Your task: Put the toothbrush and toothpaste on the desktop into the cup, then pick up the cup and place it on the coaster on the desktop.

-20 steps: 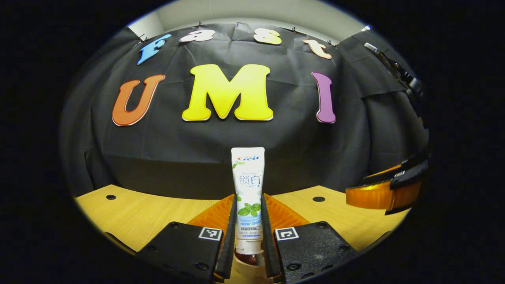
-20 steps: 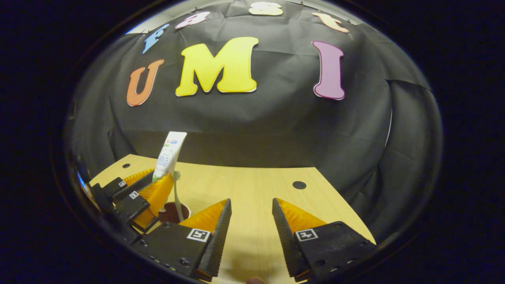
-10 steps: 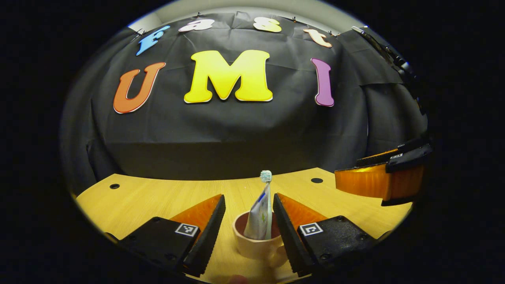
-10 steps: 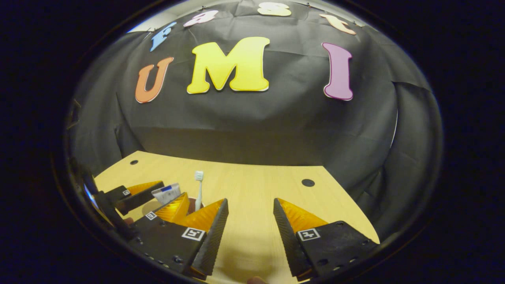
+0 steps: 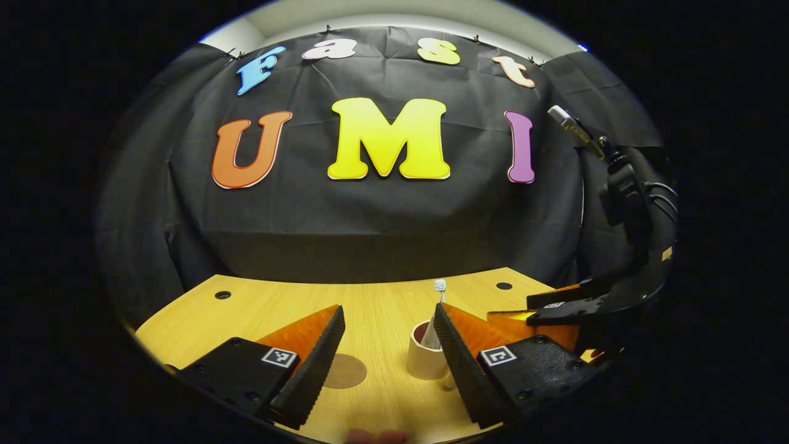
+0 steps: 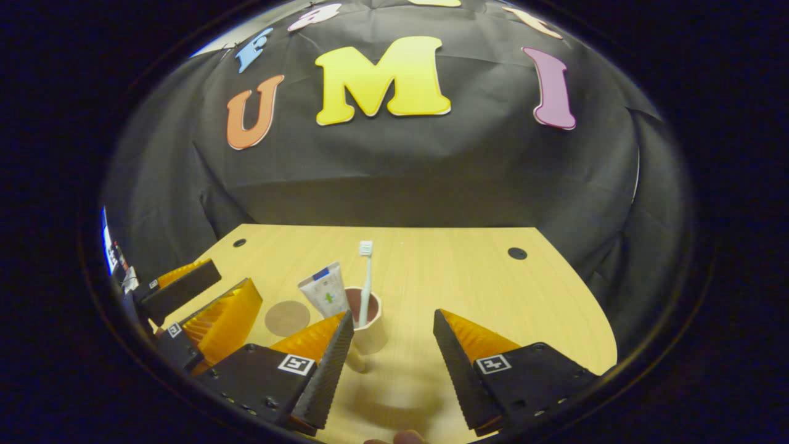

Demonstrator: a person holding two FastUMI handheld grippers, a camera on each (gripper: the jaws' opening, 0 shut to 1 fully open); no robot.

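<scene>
Pale wood-grain bench (image 6: 444, 277), a smooth laminate with a soft sheen under the light. The cup (image 6: 370, 330) looks matt, cream outside, dull brown within. Toothpaste (image 6: 325, 294) is a glossy plastic tube; the toothbrush (image 6: 366, 280) is slim white plastic. The coaster (image 6: 287, 317) is flat, matt brown. The right tool (image 6: 388, 345) has ribbed black pads on translucent orange plastic.

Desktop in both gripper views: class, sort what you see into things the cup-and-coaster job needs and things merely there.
Belongs to the job:
- beige cup with dark inside
- white toothbrush, standing in the cup
- white toothpaste tube, in the cup
- round brown coaster, bare
- left gripper and right gripper, both open

Merely there:
- light wooden desktop
- black cloth wall
</scene>
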